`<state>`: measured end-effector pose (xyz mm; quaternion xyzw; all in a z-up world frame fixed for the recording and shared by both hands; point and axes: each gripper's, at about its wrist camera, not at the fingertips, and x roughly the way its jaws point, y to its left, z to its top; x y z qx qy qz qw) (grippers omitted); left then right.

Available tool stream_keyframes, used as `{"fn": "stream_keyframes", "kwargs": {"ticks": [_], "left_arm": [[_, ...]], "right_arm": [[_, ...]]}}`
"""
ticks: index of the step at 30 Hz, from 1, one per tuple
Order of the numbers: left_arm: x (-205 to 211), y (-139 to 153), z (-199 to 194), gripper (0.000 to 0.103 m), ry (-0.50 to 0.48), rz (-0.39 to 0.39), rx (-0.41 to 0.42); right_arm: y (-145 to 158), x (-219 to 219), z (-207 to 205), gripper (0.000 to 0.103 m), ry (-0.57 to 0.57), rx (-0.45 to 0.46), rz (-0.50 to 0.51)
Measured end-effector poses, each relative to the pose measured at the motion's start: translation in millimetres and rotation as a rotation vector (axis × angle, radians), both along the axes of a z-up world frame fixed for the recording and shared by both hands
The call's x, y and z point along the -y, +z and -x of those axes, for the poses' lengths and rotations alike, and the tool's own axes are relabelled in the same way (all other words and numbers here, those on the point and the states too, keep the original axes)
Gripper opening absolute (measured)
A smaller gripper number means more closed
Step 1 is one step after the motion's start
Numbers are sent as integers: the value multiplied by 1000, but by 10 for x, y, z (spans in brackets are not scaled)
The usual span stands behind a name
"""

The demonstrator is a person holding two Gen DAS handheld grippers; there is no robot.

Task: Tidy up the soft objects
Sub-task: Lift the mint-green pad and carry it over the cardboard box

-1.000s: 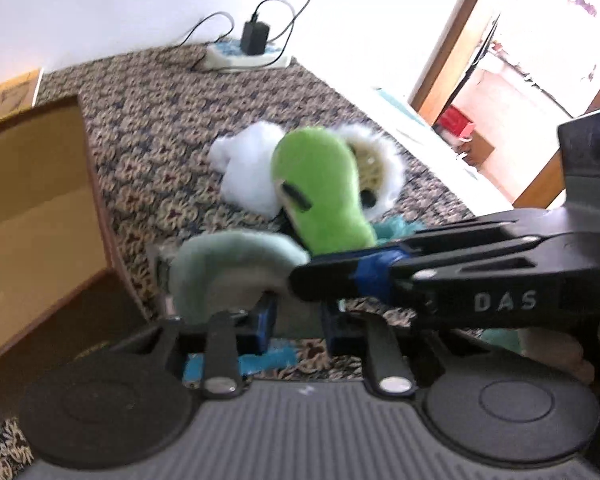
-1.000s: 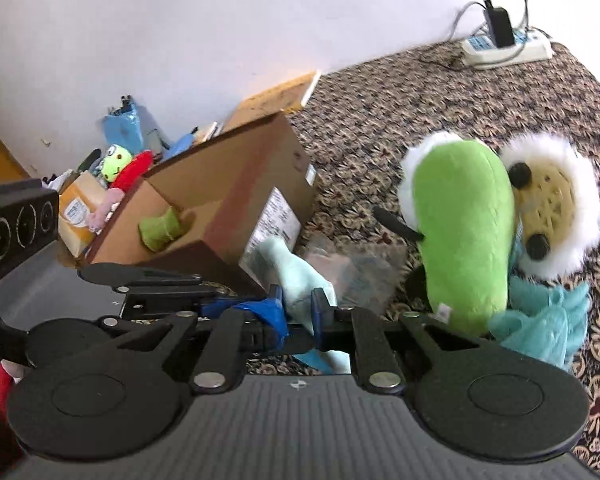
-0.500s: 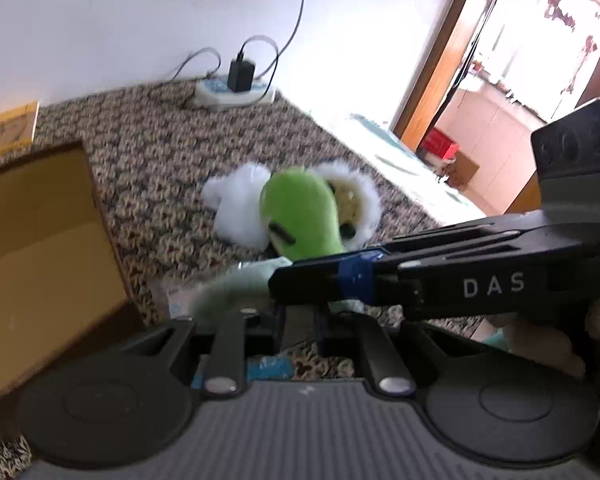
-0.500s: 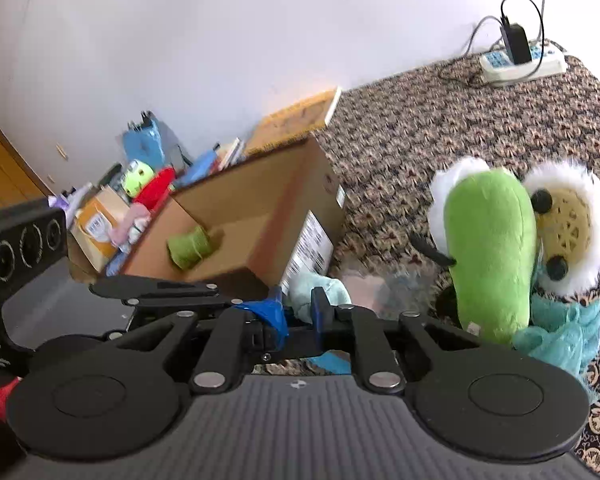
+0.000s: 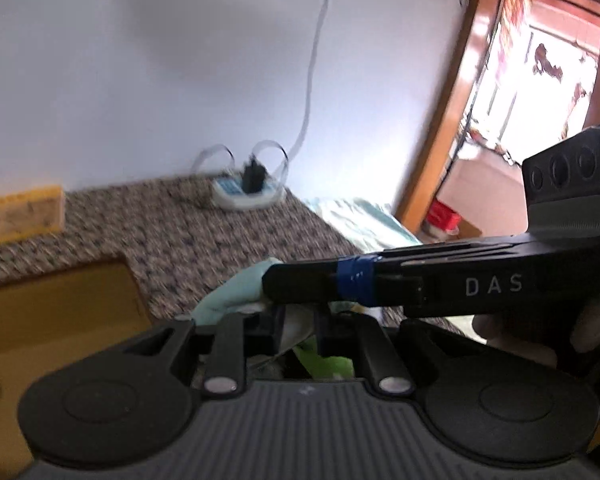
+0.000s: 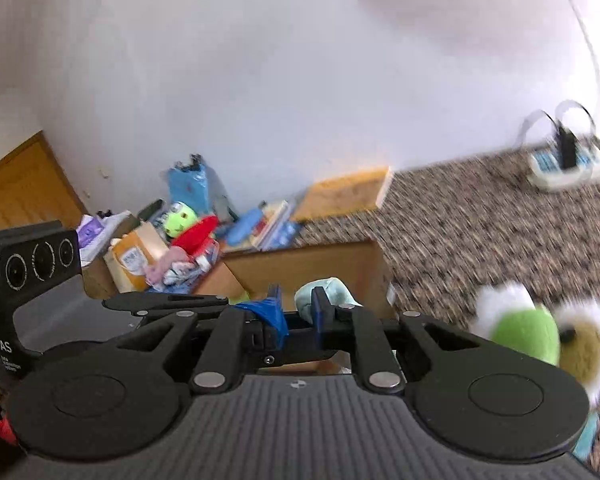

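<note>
Home room, patterned carpet (image 6: 480, 224), wooden door frame (image 5: 448, 128)

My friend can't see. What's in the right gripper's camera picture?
The right gripper pinches a pale teal soft toy above an open cardboard box. A green plush lies on patterned carpet; the left gripper reaches in.

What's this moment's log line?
left gripper: shut on teal plush | right gripper: shut on same | cardboard box: beyond | green plush: on carpet

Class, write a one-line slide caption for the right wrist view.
Both grippers carry a pale teal soft toy toward the cardboard box.
</note>
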<state>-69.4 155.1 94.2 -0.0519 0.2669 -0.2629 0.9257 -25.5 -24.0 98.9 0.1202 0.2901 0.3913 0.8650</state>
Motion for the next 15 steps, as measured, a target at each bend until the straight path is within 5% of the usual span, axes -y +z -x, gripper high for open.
{"fn": "stream_keyframes", "kwargs": {"ticks": [8, 15], "left_arm": [[-598, 184, 94, 7, 190, -28, 62], [-1281, 8, 214, 7, 350, -75, 0]], "right_arm": [[142, -684, -262, 0, 166, 82, -35], [-101, -1549, -454, 0, 308, 16, -54]]}}
